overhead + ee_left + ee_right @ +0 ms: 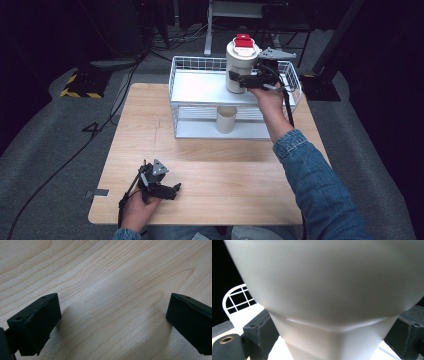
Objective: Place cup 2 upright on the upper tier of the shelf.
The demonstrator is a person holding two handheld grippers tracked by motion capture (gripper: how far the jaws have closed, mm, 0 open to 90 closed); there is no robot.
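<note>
White and red-capped, a tall container (241,65) is clamped by the right hand-held gripper (248,80) above the wire rack's (200,90) top shelf. Well in front of the rack, the left hand-held gripper (170,191) is held wide open over the desk (200,175).

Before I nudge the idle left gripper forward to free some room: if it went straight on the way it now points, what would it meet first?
Most likely the bare wooden table. The left gripper has its jaws wide open with nothing between them, and its own view looks down onto wood grain alone. How steeply it tilts is hard to judge.
</note>
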